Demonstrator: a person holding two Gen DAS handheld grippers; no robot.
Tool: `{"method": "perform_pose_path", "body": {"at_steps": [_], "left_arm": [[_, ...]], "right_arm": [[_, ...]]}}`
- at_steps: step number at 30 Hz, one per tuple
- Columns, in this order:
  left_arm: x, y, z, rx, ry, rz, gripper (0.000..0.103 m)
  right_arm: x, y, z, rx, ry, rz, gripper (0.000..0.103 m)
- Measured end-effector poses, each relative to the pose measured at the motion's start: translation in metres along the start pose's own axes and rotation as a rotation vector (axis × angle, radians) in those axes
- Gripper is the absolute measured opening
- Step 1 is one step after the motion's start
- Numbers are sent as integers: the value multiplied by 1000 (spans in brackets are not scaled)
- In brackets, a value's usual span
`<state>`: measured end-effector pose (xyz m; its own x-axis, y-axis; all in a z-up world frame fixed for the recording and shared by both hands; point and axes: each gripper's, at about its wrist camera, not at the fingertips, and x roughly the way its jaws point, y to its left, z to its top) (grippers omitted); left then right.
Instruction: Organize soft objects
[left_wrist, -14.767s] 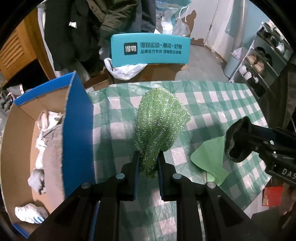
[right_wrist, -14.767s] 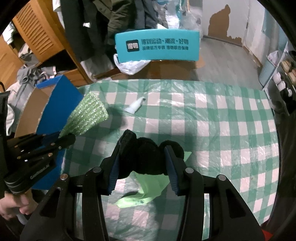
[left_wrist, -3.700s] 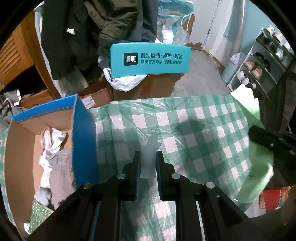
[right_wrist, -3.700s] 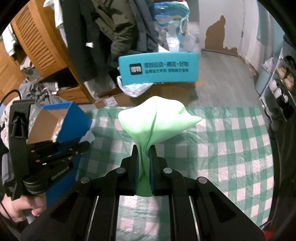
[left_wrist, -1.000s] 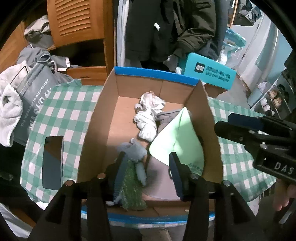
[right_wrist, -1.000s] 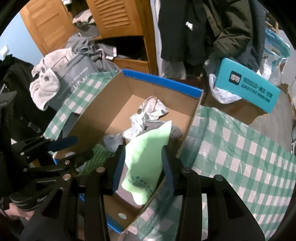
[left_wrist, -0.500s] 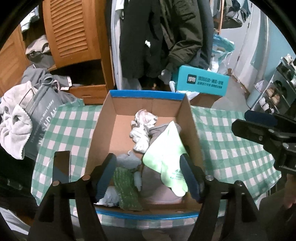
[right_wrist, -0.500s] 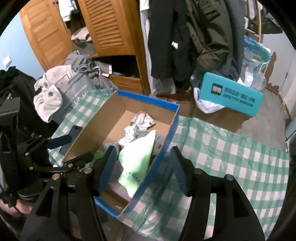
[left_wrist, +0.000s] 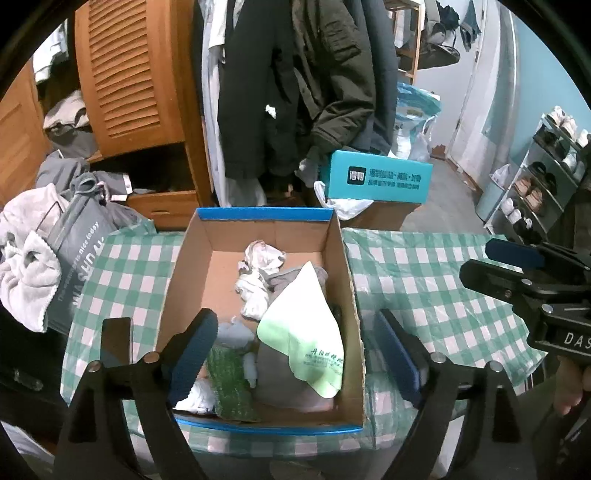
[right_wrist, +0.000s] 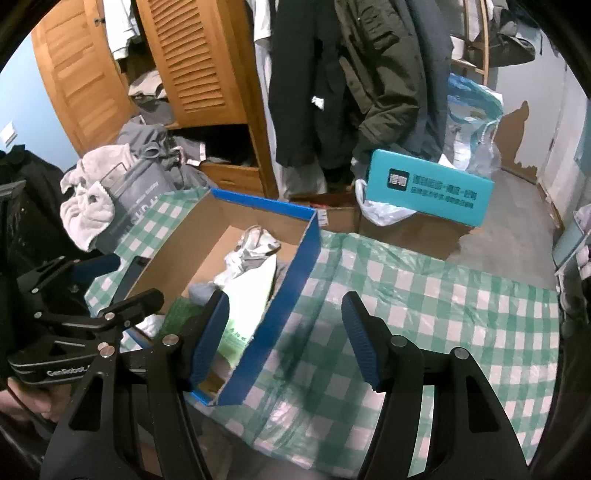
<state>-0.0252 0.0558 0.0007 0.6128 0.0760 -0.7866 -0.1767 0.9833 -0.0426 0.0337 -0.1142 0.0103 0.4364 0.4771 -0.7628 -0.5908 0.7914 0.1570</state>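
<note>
A blue-rimmed cardboard box (left_wrist: 266, 214) (right_wrist: 306, 254) stands on the green checked table (left_wrist: 424, 288) (right_wrist: 424, 306). In it lie a light green cloth (left_wrist: 303, 328) (right_wrist: 247, 295), a sparkly green scrubber (left_wrist: 229, 384) (right_wrist: 177, 314), white socks (left_wrist: 258, 273) (right_wrist: 255, 240) and grey fabric (left_wrist: 284, 380). My left gripper (left_wrist: 295, 350) is open and empty, high above the box. My right gripper (right_wrist: 284, 332) is open and empty, above the box's right wall; it also shows in the left wrist view (left_wrist: 491, 269).
A dark phone (left_wrist: 116, 339) lies on the table left of the box, next to a grey bag (left_wrist: 81, 251) with a towel (left_wrist: 22, 269). A teal box (left_wrist: 380, 181) (right_wrist: 428, 192), hanging coats (left_wrist: 295, 85) and a wooden wardrobe (left_wrist: 133, 74) stand behind.
Both grippers have risen and drawn back from the box and opened wider. The green cloth lies released in the box.
</note>
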Motion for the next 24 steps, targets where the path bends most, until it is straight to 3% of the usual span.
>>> {"method": "perform_pose_path", "body": {"at_steps": [24], "left_arm": [[-1, -17, 3, 16, 17, -26, 88]], "right_arm": [[-4, -20, -10, 26, 7, -22, 63]]}}
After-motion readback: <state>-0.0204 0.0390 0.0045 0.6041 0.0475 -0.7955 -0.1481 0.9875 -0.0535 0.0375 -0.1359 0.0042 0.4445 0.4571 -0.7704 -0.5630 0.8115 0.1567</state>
